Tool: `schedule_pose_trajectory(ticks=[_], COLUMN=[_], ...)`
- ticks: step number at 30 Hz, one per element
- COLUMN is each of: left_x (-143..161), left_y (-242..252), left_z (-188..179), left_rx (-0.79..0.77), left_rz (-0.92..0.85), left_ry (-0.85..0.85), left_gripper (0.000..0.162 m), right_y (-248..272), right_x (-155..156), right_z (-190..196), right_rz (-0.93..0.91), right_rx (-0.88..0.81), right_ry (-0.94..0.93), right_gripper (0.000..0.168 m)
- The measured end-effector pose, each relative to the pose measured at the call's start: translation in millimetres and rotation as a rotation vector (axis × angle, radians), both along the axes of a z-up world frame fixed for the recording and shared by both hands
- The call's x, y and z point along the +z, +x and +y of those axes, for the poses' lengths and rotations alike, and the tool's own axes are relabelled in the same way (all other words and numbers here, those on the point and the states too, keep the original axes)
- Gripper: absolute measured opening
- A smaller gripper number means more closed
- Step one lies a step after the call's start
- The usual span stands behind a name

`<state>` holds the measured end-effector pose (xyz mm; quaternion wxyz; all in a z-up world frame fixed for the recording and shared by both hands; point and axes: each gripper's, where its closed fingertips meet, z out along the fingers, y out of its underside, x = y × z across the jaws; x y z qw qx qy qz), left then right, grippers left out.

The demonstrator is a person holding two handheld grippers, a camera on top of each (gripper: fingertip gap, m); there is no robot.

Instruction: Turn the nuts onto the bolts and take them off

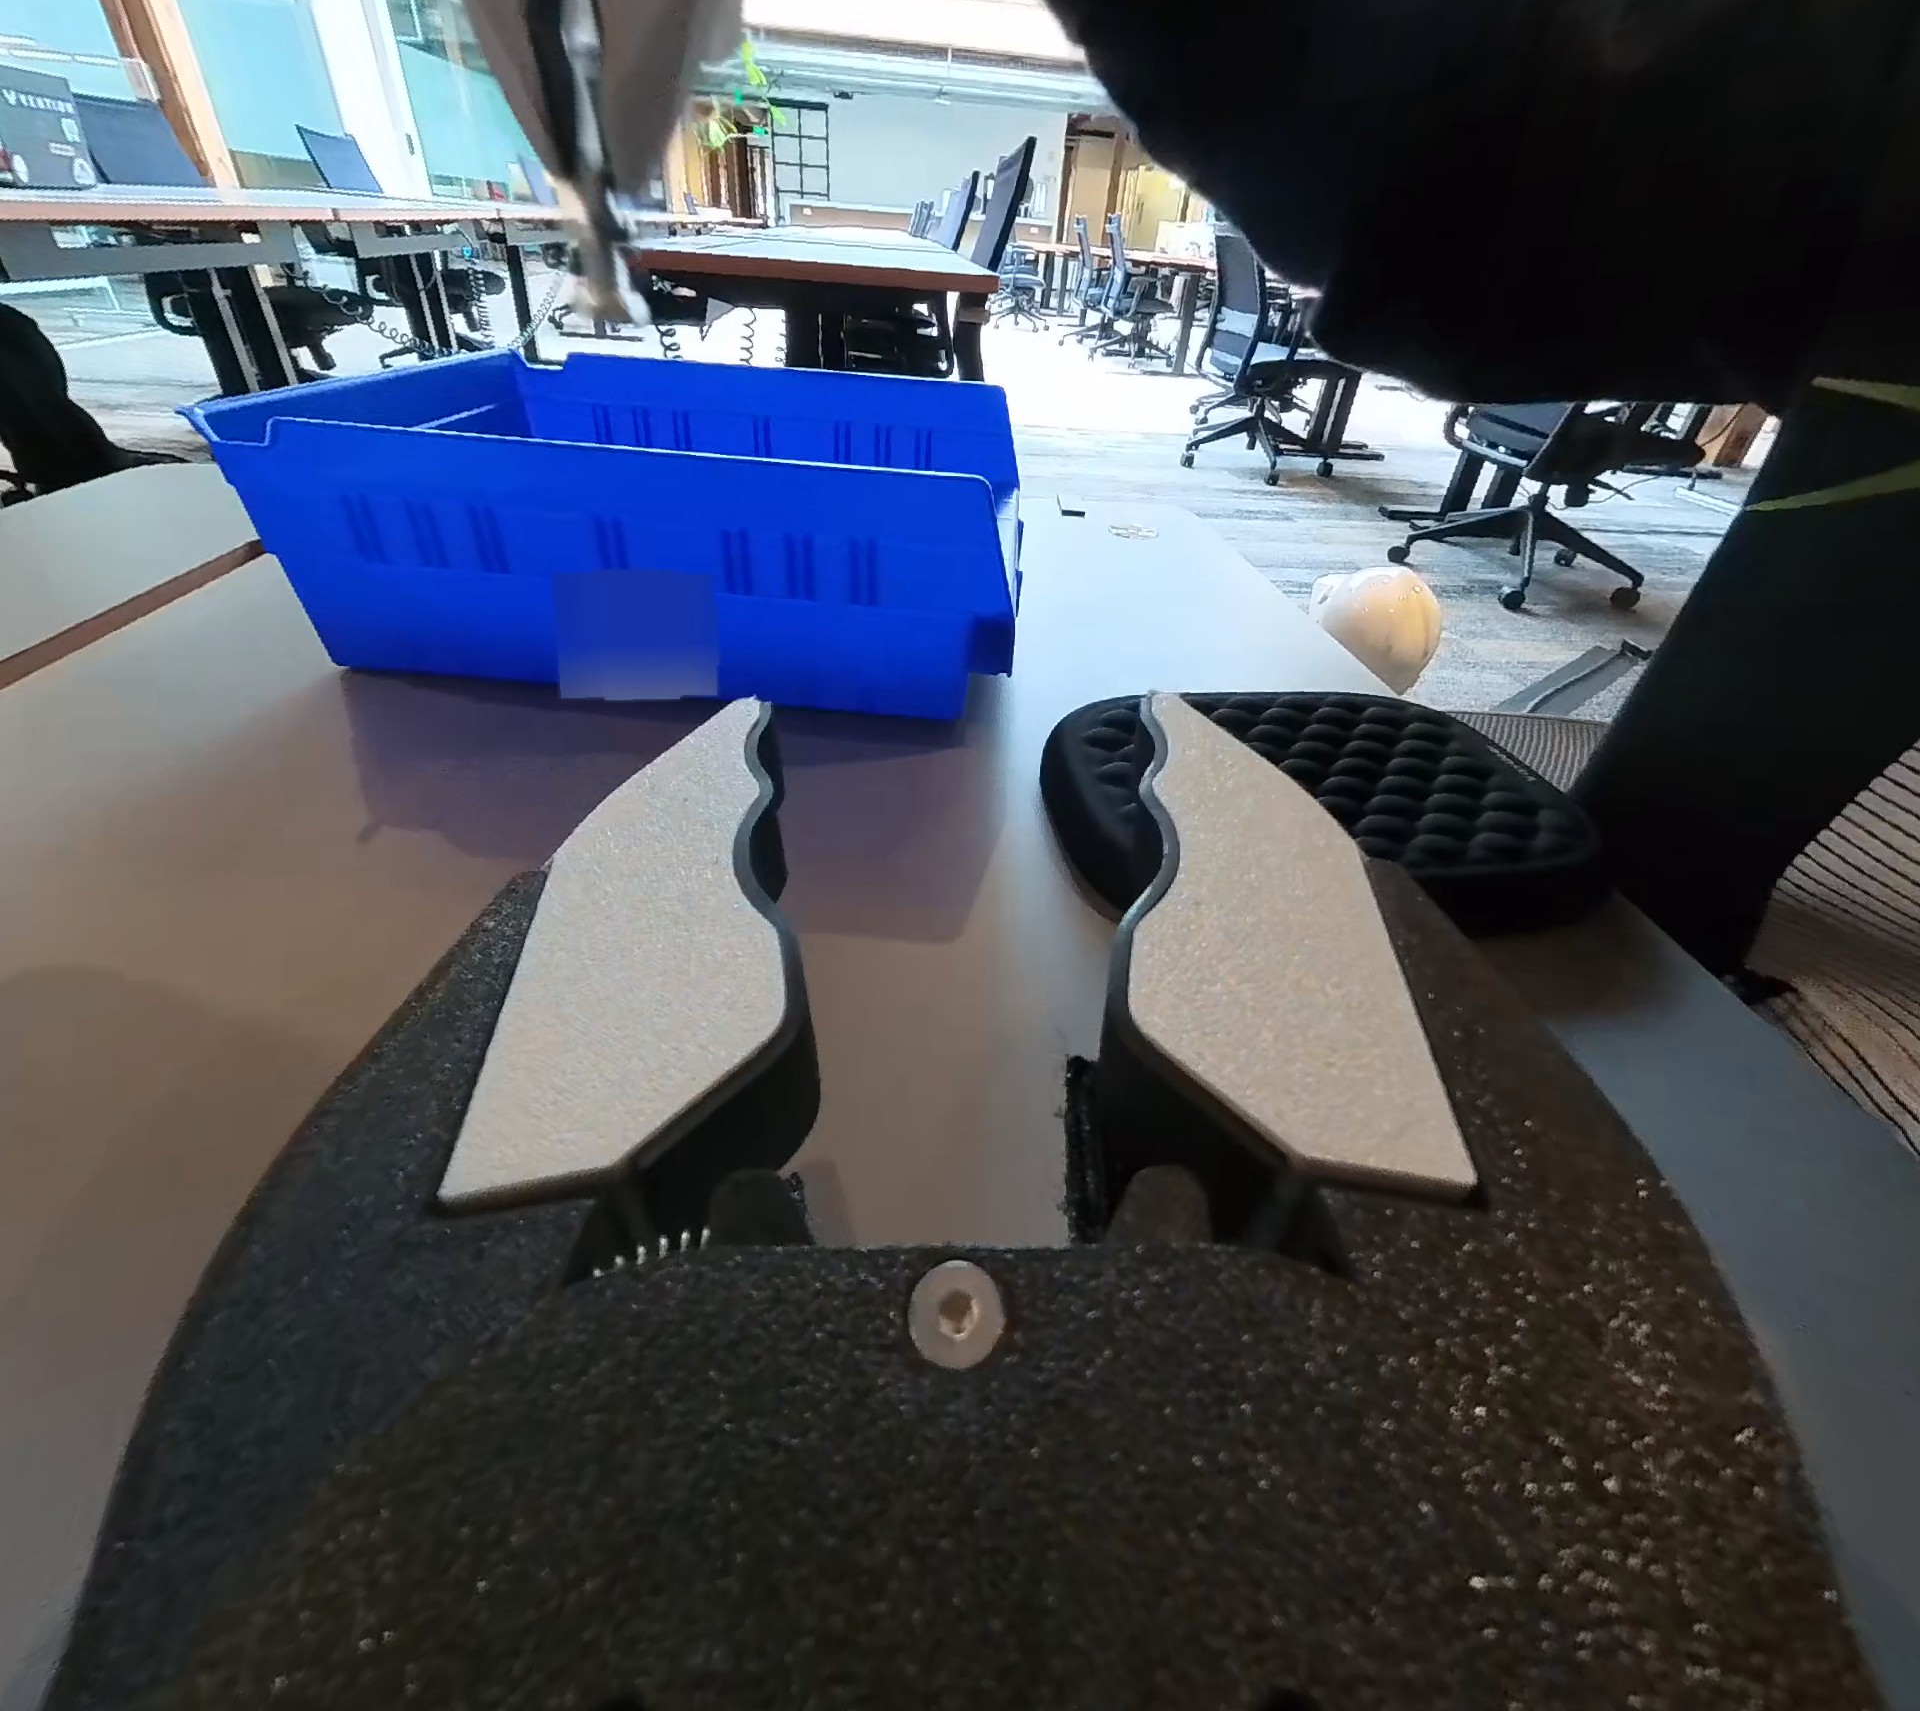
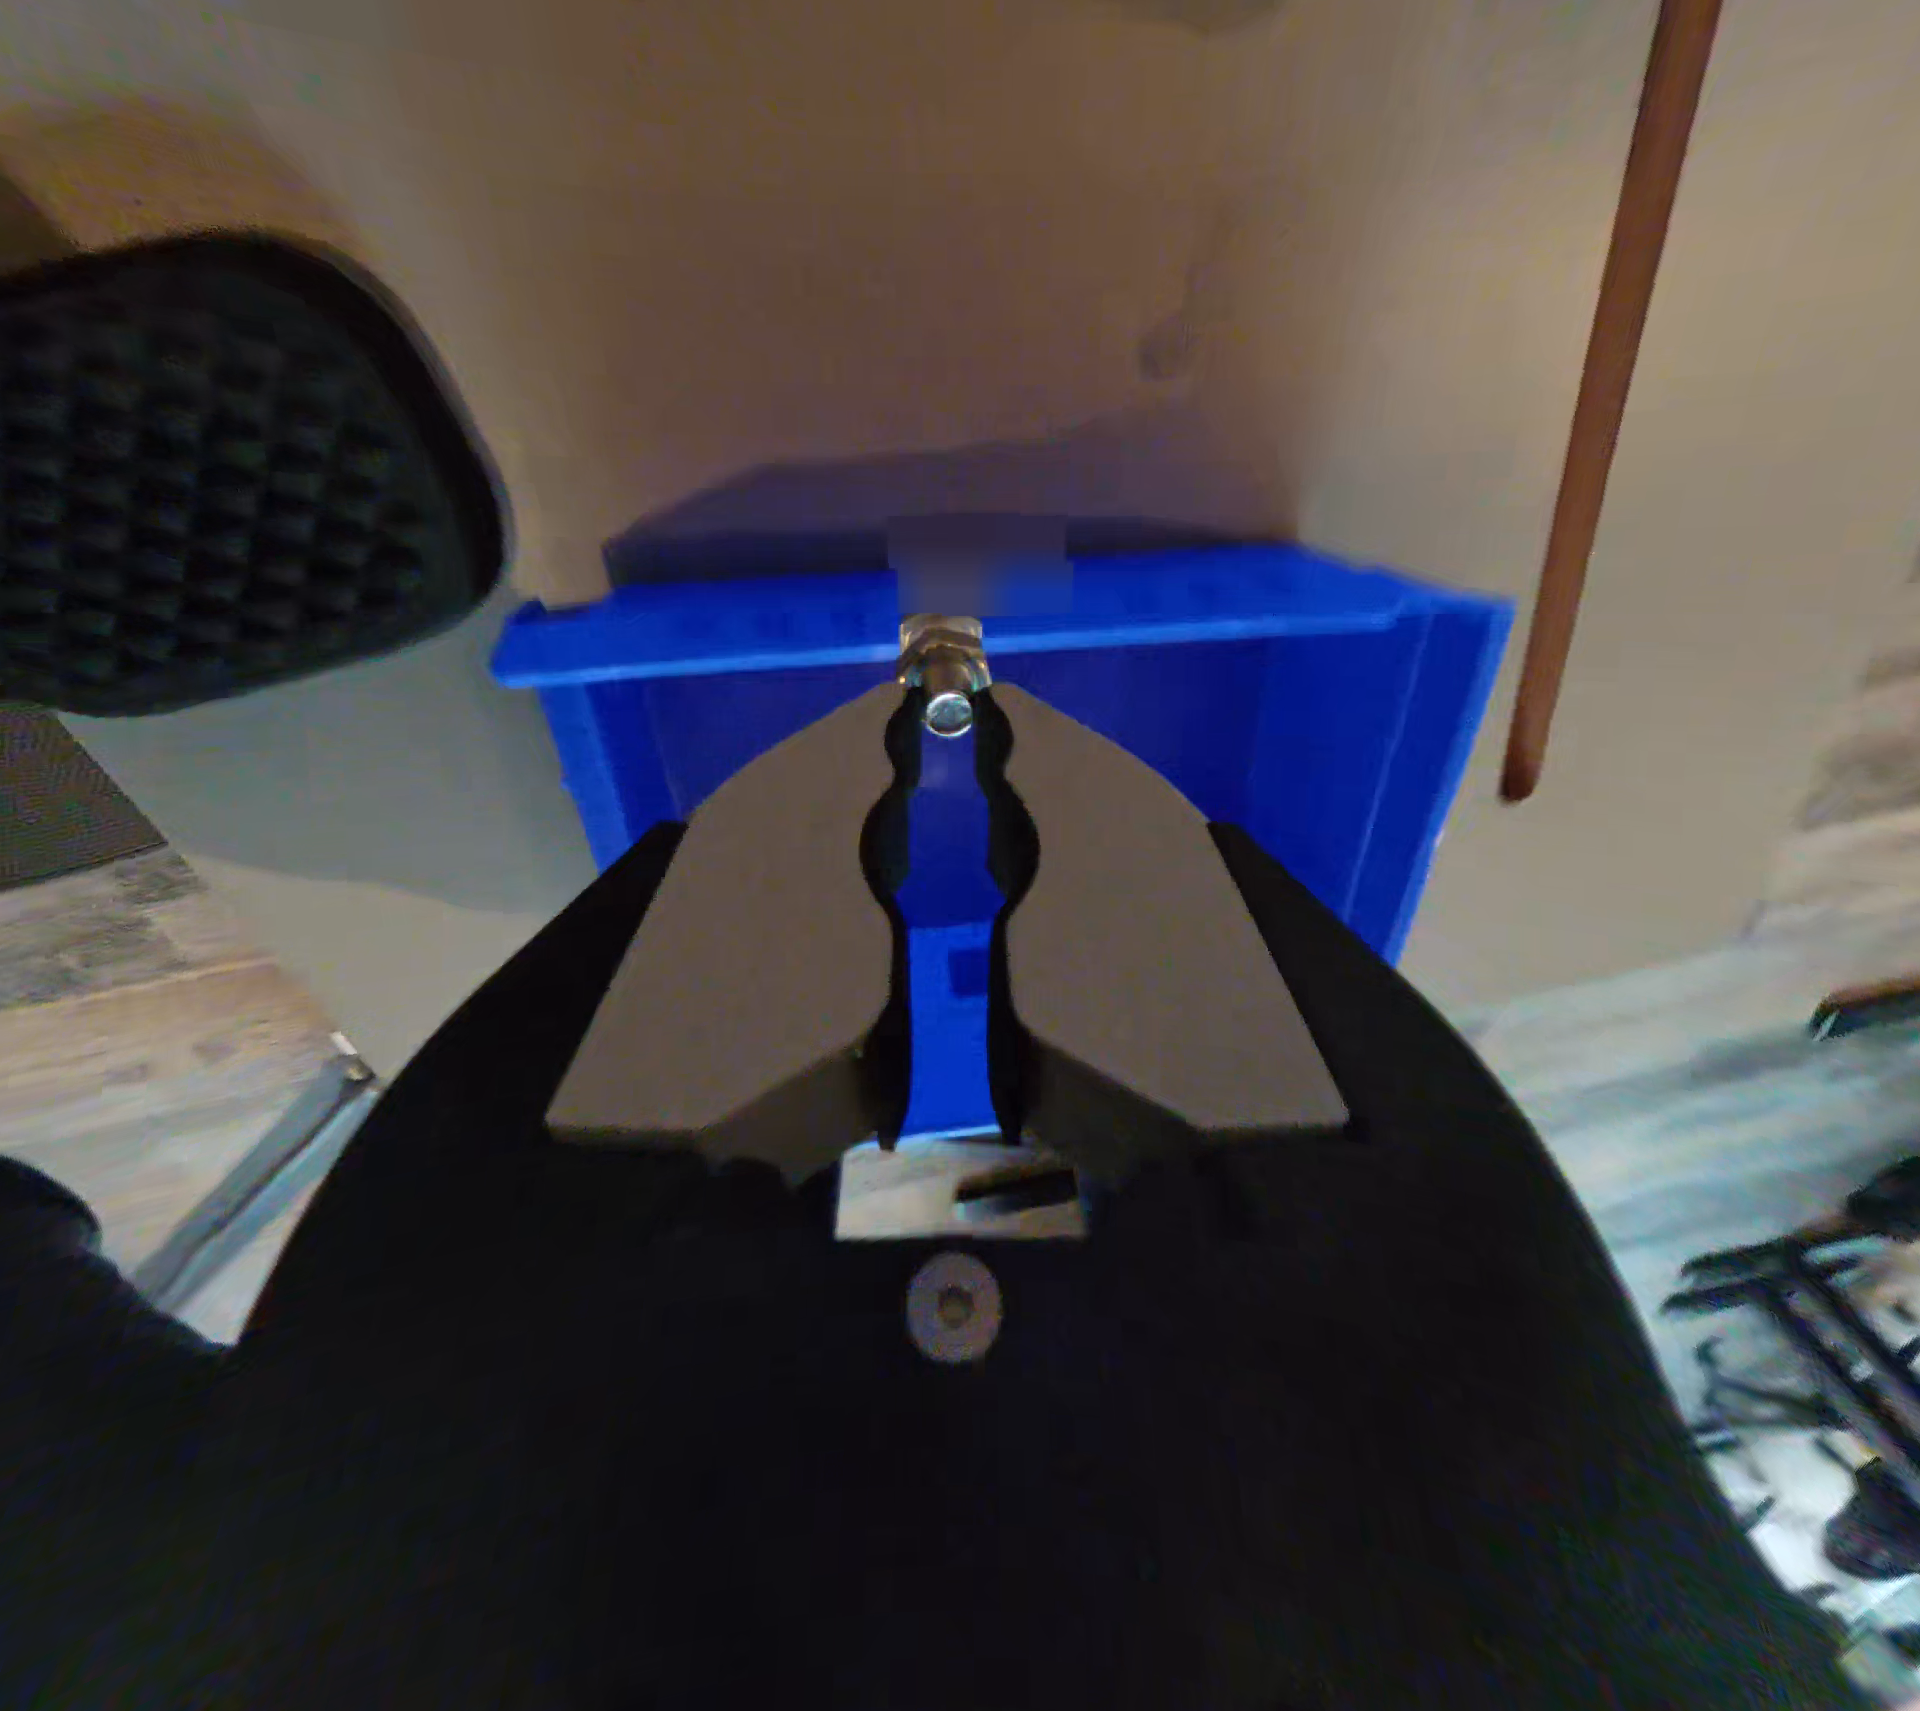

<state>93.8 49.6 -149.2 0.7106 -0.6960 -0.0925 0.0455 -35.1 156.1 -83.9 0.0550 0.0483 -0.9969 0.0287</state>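
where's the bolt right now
The bolt, with a nut on it, is pinched at the tips of the right gripper, centre of the right wrist view, held above the blue bin.

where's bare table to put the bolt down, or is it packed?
Bare table lies left of the open left gripper, in front of the blue bin. A narrower strip lies between the bin and the black wrist rest. The right gripper holds the bolt above the bin.
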Motion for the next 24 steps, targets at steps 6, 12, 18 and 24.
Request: schedule_pose_trajectory(ticks=[6, 12, 18, 24], left_x=[-0.7, -0.4, 0.1, -0.6], left_y=[0.9, -0.1, -0.8, -1.2], left_z=[1.0, 0.3, -0.4, 0.0], left_rx=[-0.002, 0.001, 0.004, 0.001], left_rz=[0.003, -0.001, -0.004, -0.006], left_ry=[-0.008, -0.005, 0.0, -0.005], left_gripper=[0.064, 0.063, 0.063, 0.063], right_y=[-23.9, -23.8, -27.2, -26.8], right_x=[-49.0, -101.3, -133.8, -140.4], right_z=[75.8, 112.6, 123.6, 129.1], right_rz=[-0.063, -0.129, -0.154, -0.168], right_rx=[-0.258, -0.426, -0.497, -0.521], right_ry=[0.031, 0.081, 0.097, 0.093], right_gripper=[0.009, 0.009, 0.009, 0.013])
